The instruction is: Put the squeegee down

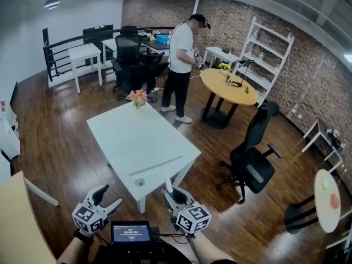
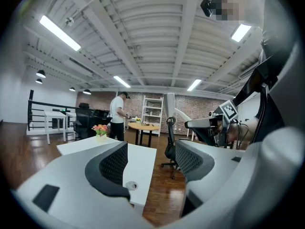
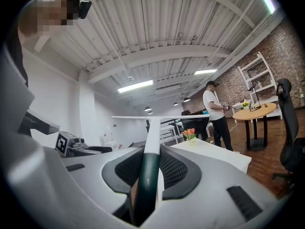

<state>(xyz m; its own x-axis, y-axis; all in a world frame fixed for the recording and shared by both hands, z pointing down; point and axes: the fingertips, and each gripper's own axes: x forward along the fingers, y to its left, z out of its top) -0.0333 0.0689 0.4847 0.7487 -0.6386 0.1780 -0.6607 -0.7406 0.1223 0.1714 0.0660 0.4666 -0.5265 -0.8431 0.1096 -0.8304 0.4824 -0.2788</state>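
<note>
The squeegee (image 3: 151, 144) has a dark green handle, a white shaft and a long white blade across its top. My right gripper (image 3: 152, 173) is shut on the green handle and holds it upright along the jaws. From the head view, the blade (image 1: 156, 166) shows as a thin pale bar over the near part of the white table (image 1: 126, 131), just beyond the right gripper (image 1: 174, 196). My left gripper (image 1: 105, 199) stands open and empty at the table's near corner, its jaws (image 2: 150, 161) apart with nothing between them.
A small round thing (image 1: 139, 182) lies near the table's front corner. A pot of flowers (image 1: 137, 98) stands at its far end. Beyond are a standing person (image 1: 180, 65), a round wooden table (image 1: 228, 87) and a black office chair (image 1: 250, 158) to the right.
</note>
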